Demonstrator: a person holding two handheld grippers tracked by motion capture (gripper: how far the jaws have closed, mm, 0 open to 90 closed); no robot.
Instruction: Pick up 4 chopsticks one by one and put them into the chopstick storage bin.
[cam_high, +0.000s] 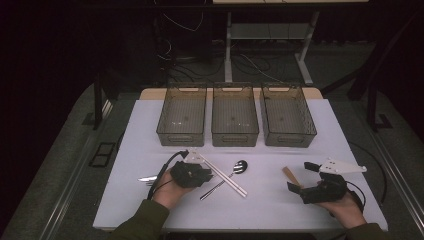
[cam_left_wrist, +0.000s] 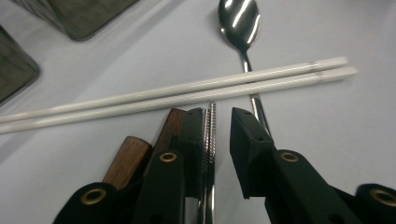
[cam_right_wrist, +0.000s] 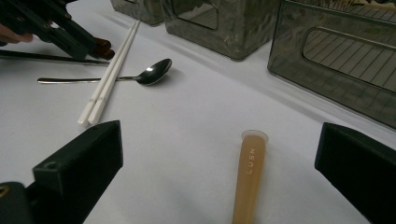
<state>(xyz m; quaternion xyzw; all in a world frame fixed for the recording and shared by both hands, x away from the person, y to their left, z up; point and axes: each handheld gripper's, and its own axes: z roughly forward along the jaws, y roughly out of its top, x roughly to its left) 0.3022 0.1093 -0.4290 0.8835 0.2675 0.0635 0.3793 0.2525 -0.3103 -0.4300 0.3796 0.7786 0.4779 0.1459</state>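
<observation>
Ribbed steel chopsticks (cam_left_wrist: 211, 135) between black jaws

Dark room, grey floor (cam_high: 60, 165), white table (cam_high: 150, 145), cables (cam_high: 175, 55), desk legs (cam_high: 229, 50)

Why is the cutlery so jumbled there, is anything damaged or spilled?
Nothing looks broken or spilled. The white chopsticks lie crossed over the spoon handle, and the three bins are empty, so the cutlery just looks unsorted.

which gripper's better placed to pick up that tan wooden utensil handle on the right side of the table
Right. The right gripper has its jaws open on either side of the tan handle, which lies flat between them, untouched. The left gripper is across the table among the white chopsticks and the spoon.
</observation>
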